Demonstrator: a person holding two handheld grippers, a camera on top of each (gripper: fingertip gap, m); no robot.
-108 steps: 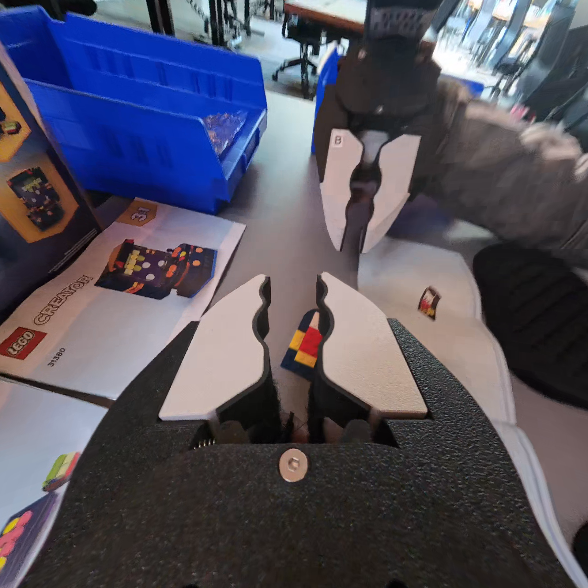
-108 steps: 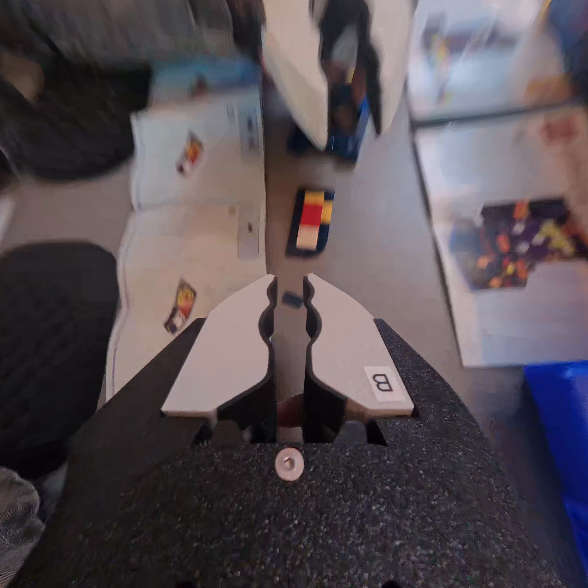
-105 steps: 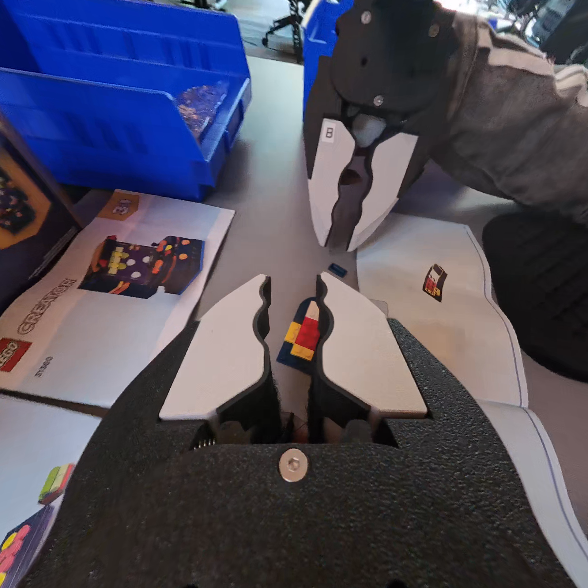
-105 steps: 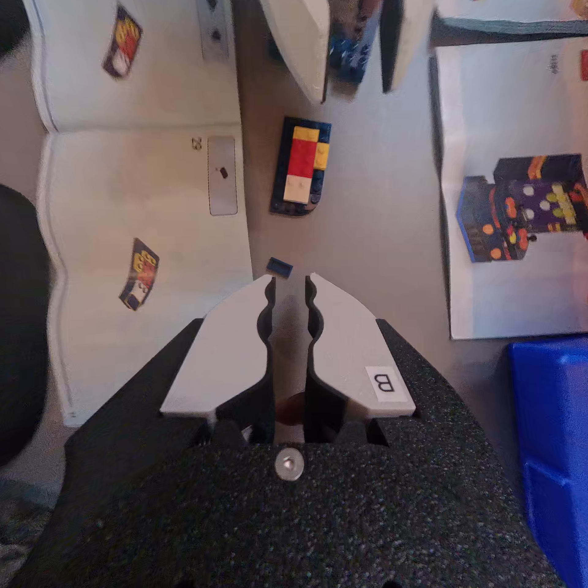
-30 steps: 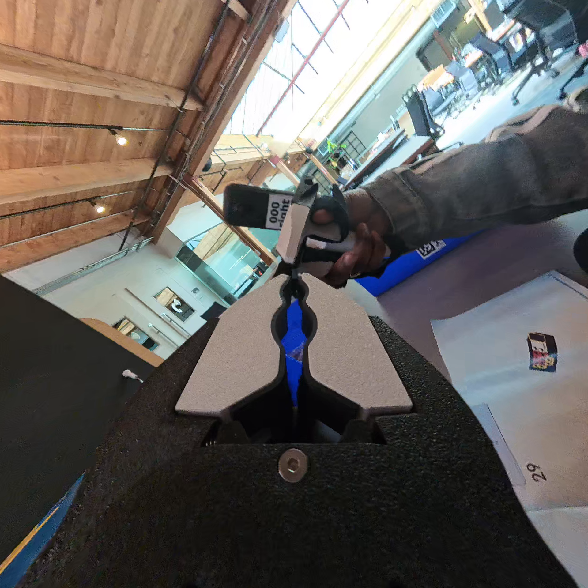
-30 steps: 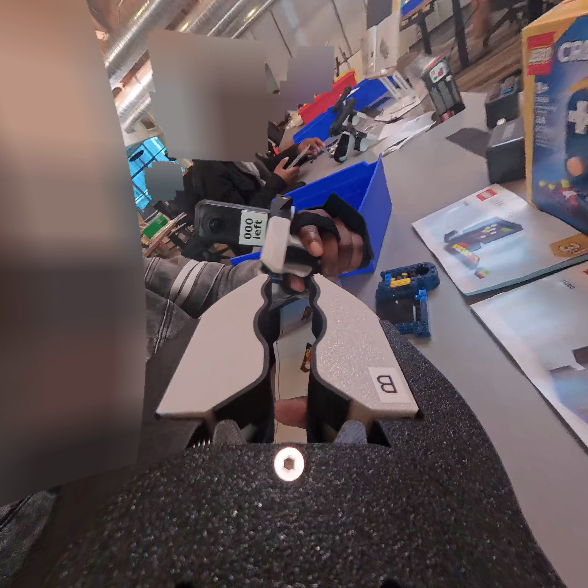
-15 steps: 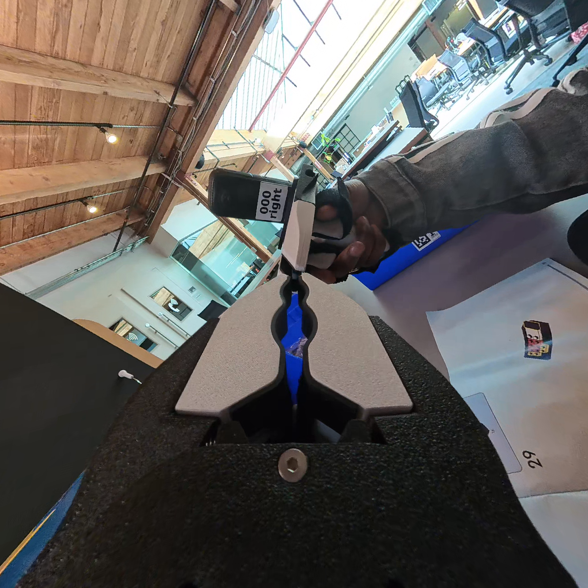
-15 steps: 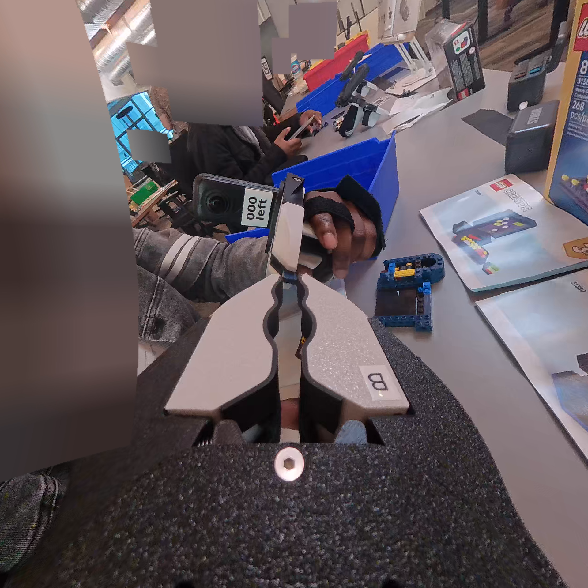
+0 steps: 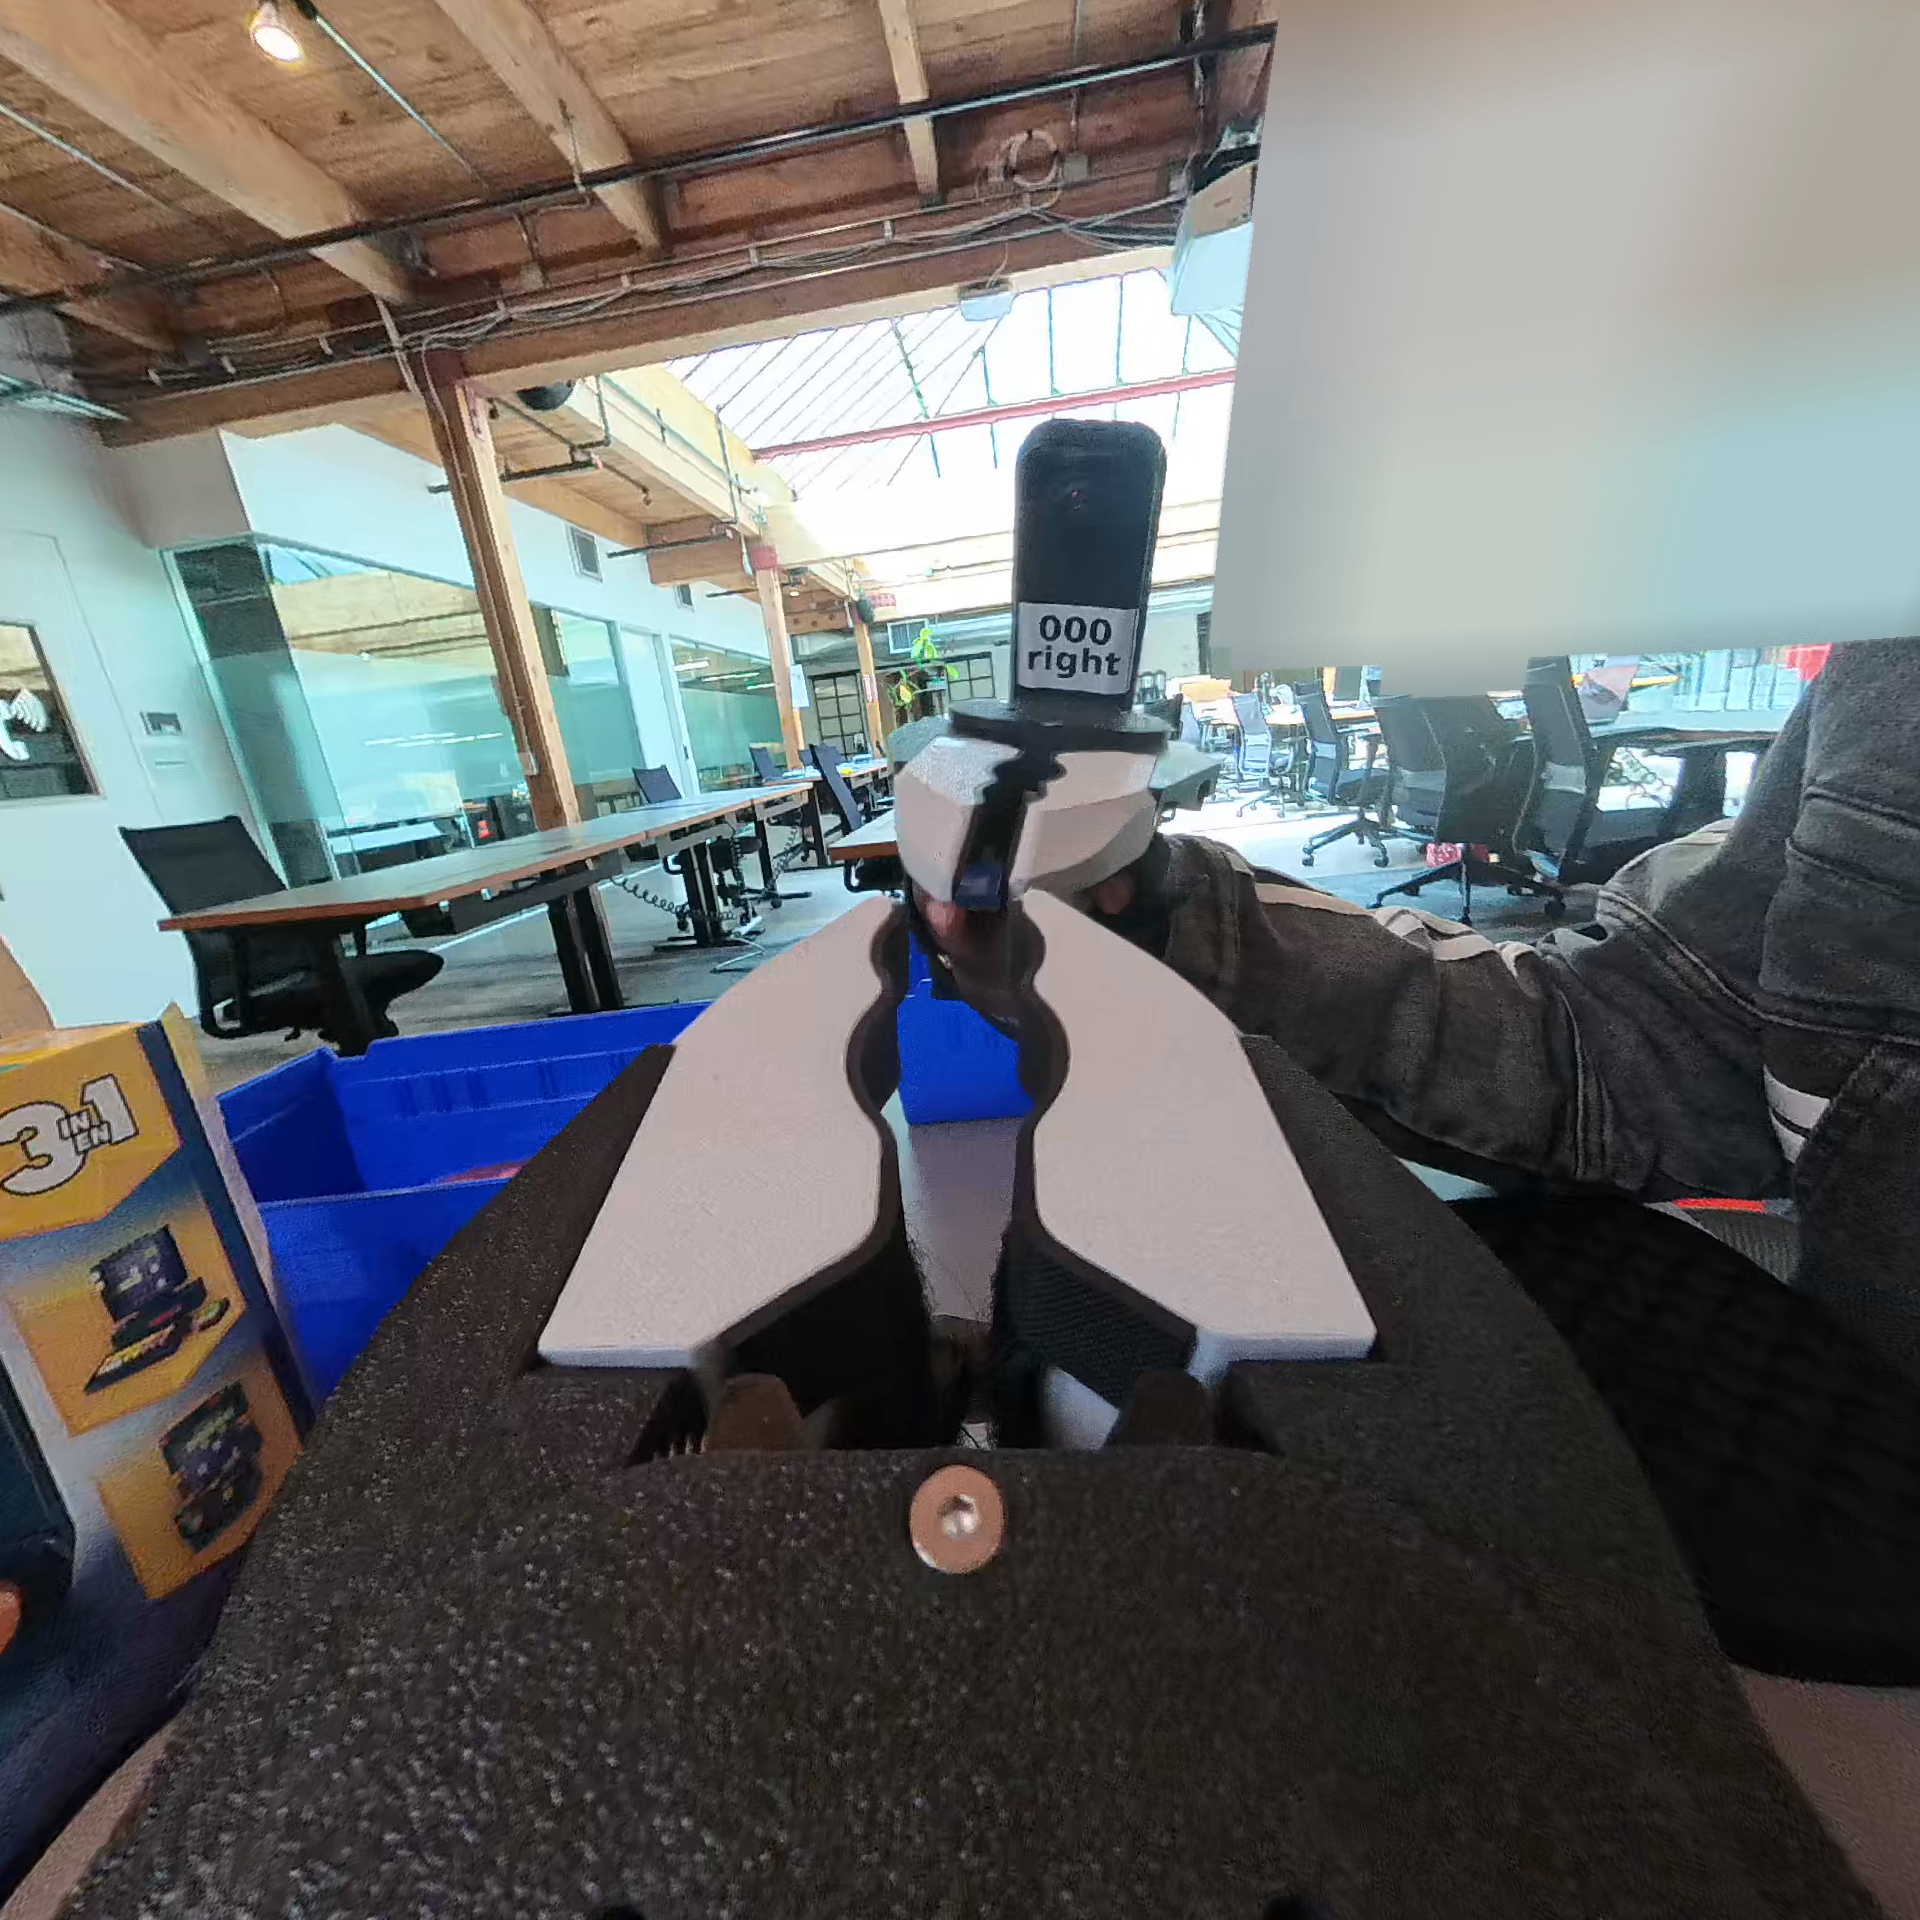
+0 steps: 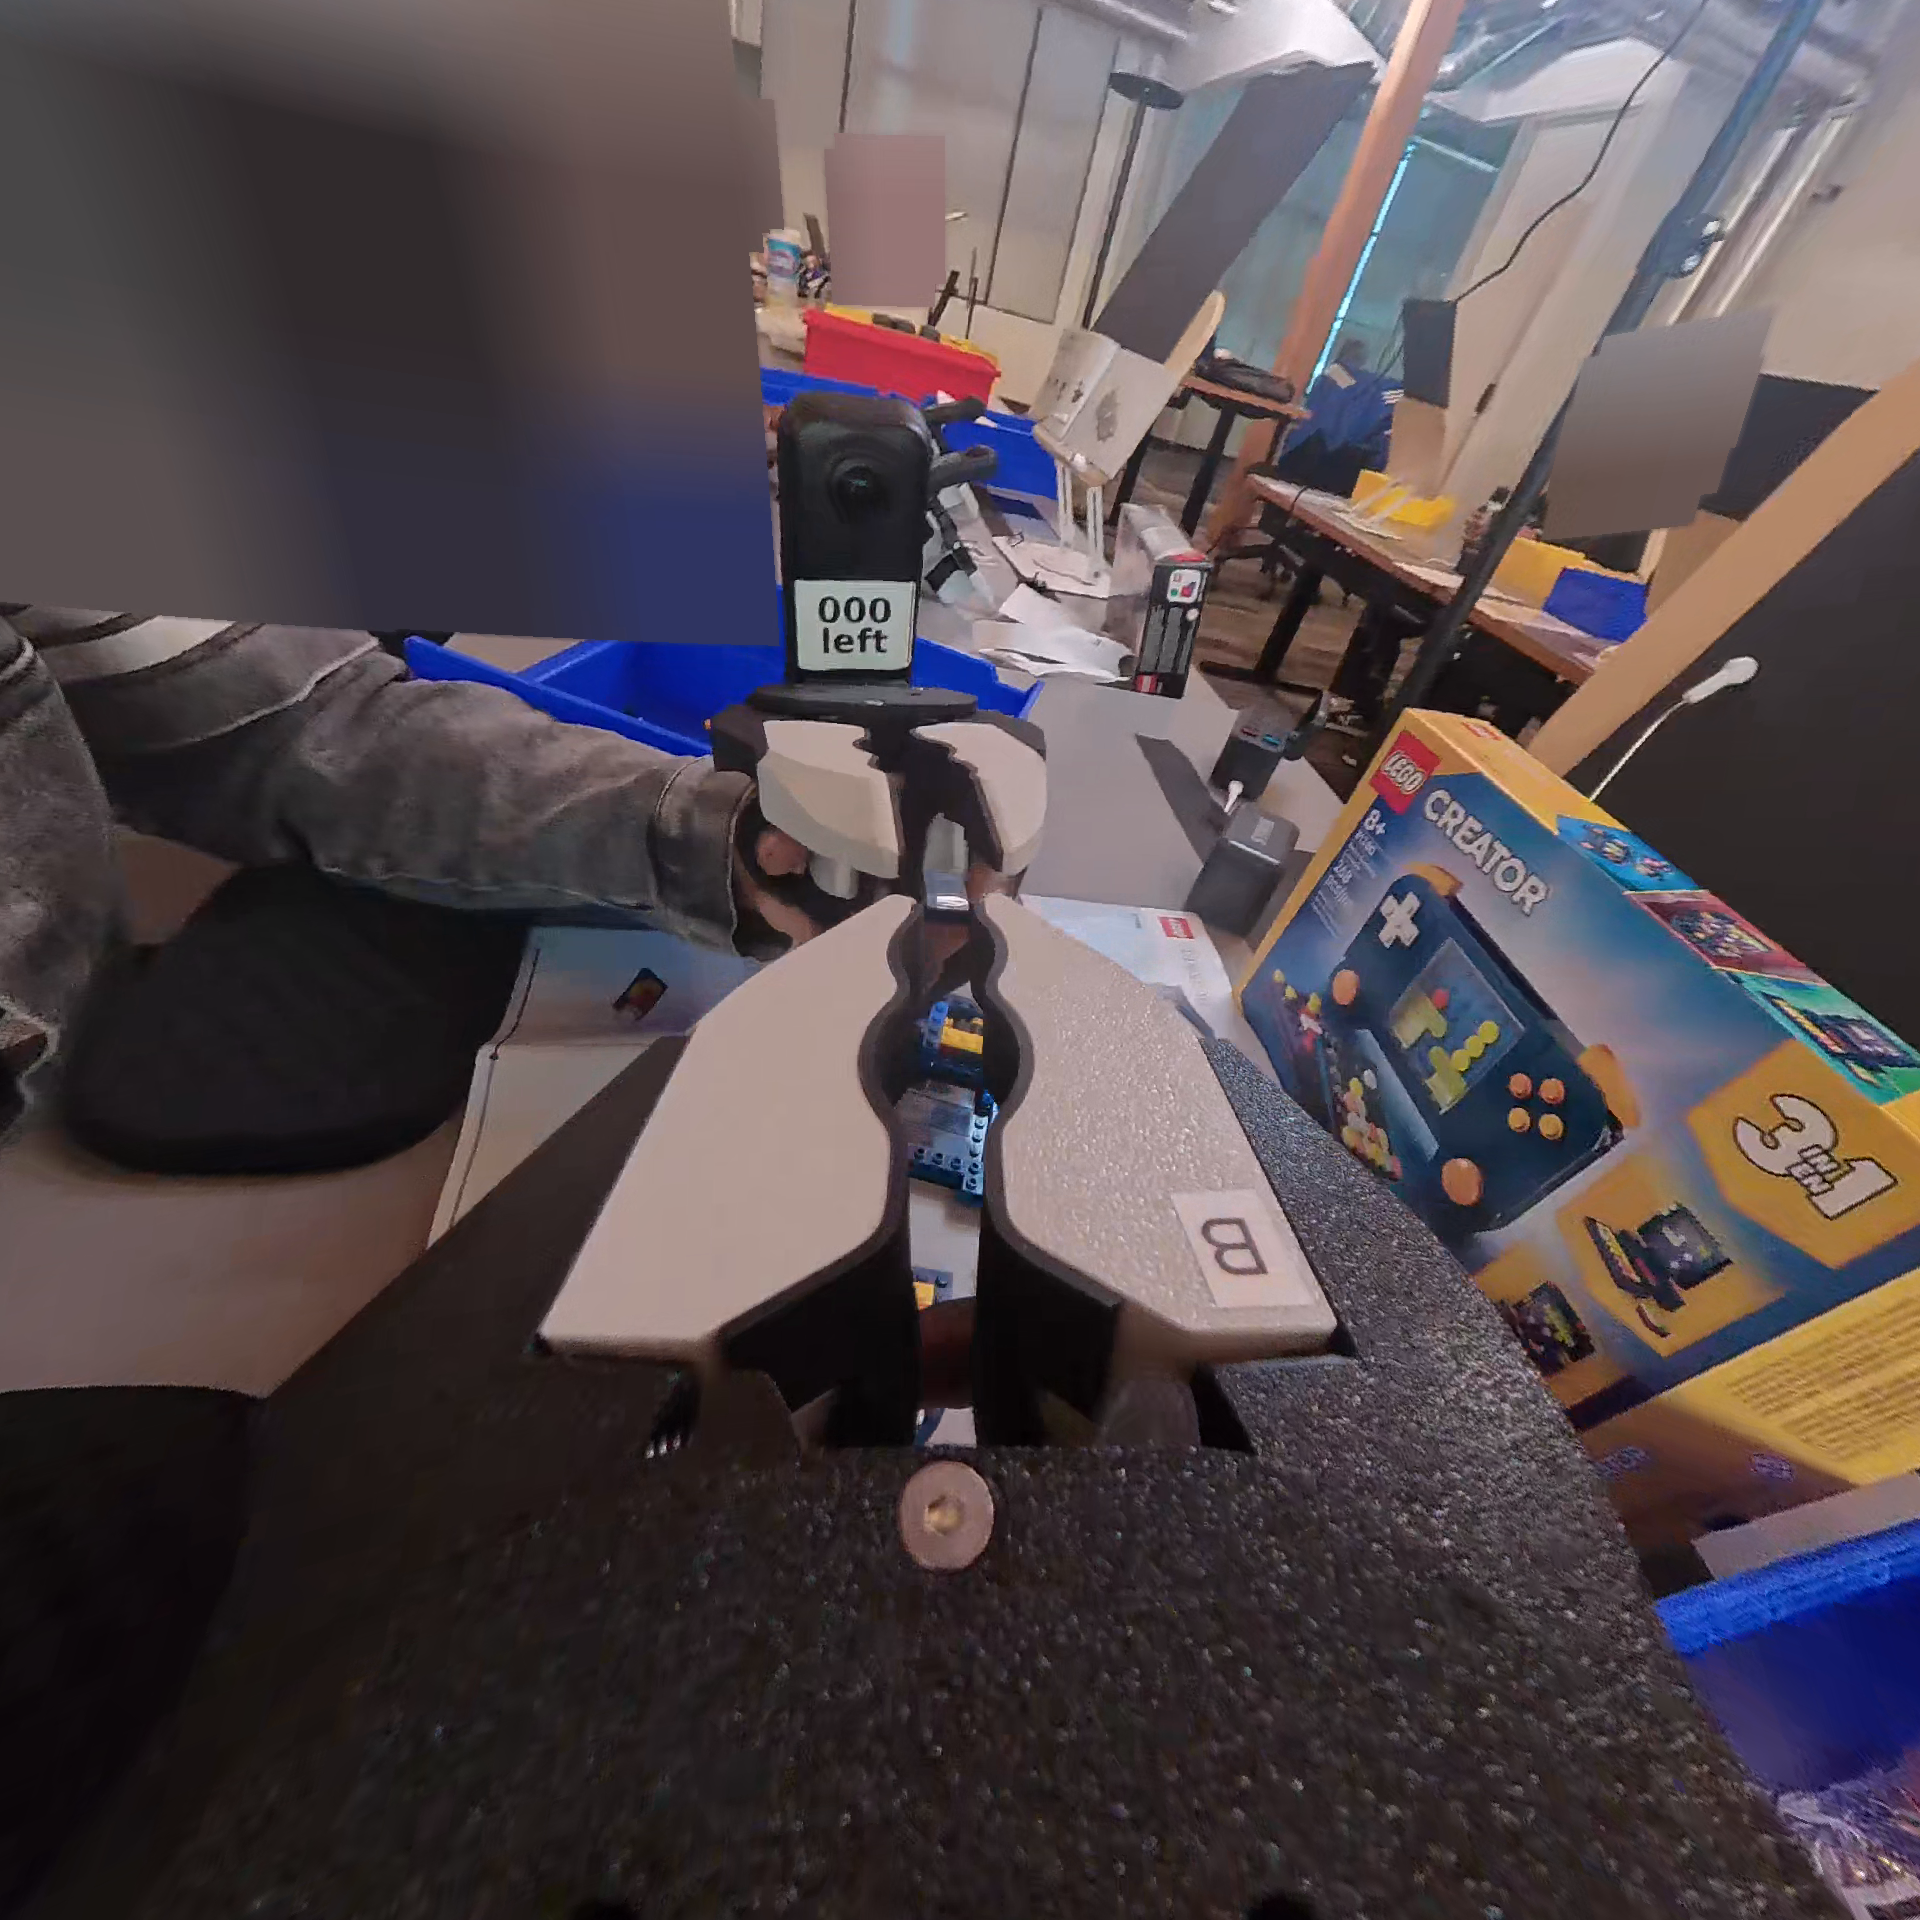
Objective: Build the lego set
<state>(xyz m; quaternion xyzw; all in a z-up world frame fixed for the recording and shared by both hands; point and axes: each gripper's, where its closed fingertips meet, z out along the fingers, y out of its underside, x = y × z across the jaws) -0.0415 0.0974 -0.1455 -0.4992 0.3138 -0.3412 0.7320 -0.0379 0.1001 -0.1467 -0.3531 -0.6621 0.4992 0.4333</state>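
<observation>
**Two grippers meeting tip to tip over a small blue piece**

The right gripper (image 10: 948, 906) is pinching a small flat dark-blue plastic piece (image 10: 943, 896) at its fingertips, held up above the grey table (image 10: 208, 1288). The left gripper (image 9: 958, 914) is facing it with its fingers spread, gripping nothing. The left wrist view is showing the piece (image 9: 979, 883) end-on; only the right wrist view is showing the colourful brick assembly (image 10: 951, 1127) lying below and the yellow-and-blue toy box (image 10: 1621, 1049) at right.

Two close wrist cameras, facing each other
</observation>
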